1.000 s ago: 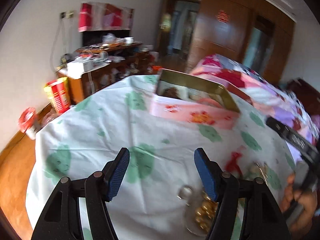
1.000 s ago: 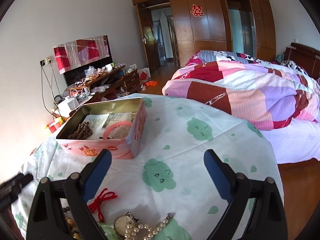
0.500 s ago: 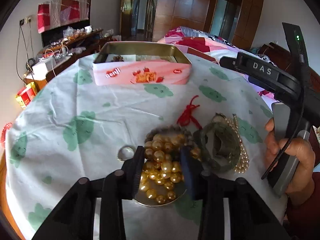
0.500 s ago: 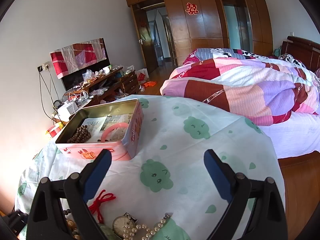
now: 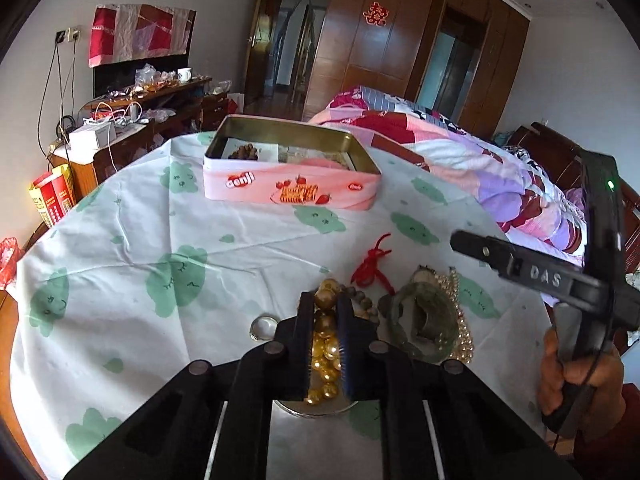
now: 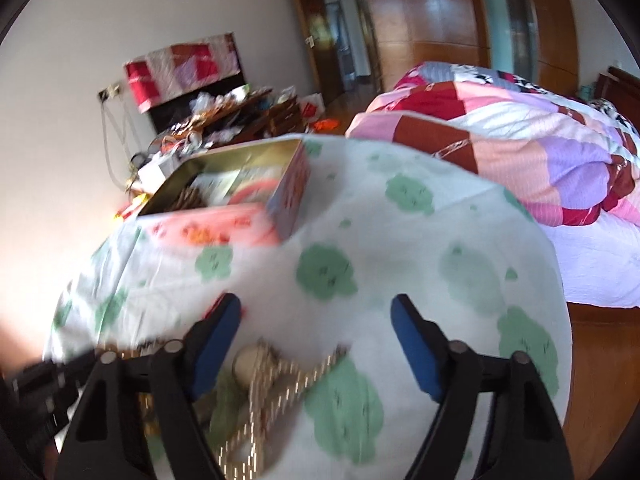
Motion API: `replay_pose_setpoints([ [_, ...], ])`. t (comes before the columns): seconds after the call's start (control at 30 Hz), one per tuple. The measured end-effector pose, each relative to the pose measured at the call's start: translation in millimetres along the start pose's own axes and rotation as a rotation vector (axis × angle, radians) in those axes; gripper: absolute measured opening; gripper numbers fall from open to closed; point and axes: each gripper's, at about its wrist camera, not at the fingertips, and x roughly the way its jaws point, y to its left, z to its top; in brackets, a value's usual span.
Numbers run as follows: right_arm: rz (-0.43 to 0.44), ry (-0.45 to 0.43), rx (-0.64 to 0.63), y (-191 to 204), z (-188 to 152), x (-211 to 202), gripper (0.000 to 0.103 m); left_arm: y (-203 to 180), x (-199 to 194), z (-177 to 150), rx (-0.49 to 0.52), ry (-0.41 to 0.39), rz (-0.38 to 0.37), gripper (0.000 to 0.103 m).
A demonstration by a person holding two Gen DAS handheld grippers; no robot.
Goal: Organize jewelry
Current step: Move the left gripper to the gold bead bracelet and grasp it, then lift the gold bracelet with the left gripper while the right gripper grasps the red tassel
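Left wrist: left gripper just closing, clamps gold beads; ring beside.

Daylit, bright. Left wrist view sharp; right wrist view motion-blurred throughout. Fisheye bending and black vignette at edges. Warm glare on wall, left.

One tin, one ring, one red cord, perhaps three bead strands.

Both wrist views look forward and down along their gripper fingers, close over the bench. Shared ahead: open pink rectangular biscuit tin; the right view is motion-blurred.
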Motion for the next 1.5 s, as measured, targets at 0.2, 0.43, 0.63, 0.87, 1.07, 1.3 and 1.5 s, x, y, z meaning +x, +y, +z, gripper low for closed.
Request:
replay_pose_setpoints([
  [0.2, 0.032, 0.013, -0.093, 15, -14, -16, 0.057, 5, -20, 12, -0.015, -0.064, -0.008, 0.01],
  [0.43, 0.078, 0.05, -0.167, 34, -13, -7, 0.038, 12, -47, 29, -0.046, -0.175, -0.003, 0.01],
  [0.63, 0.142, 0.156, -0.166, 52, 8, 26, 0.048, 22, -45, 34, -0.071, -0.179, 0.037, 0.01],
  [0.87, 0.138, 0.282, -0.299, 90, 5, 67, 0.043, 33, -39, 36, -0.09, -0.164, 0.061, 0.01],
  [1.07, 0.136, 0.271, -0.28, 78, 8, 72, 0.01, 35, -37, 38, -0.089, -0.167, 0.057, 0.01],
  [1.3, 0.284, 0.151, -0.091, 44, 45, 42, 0.01, 33, -27, 53, -0.079, -0.179, 0.04, 0.01],
  [1.5, 0.32, 0.048, -0.034, 36, 79, 31, 0.01, 33, -18, 76, -0.083, -0.217, 0.019, 0.01],
])
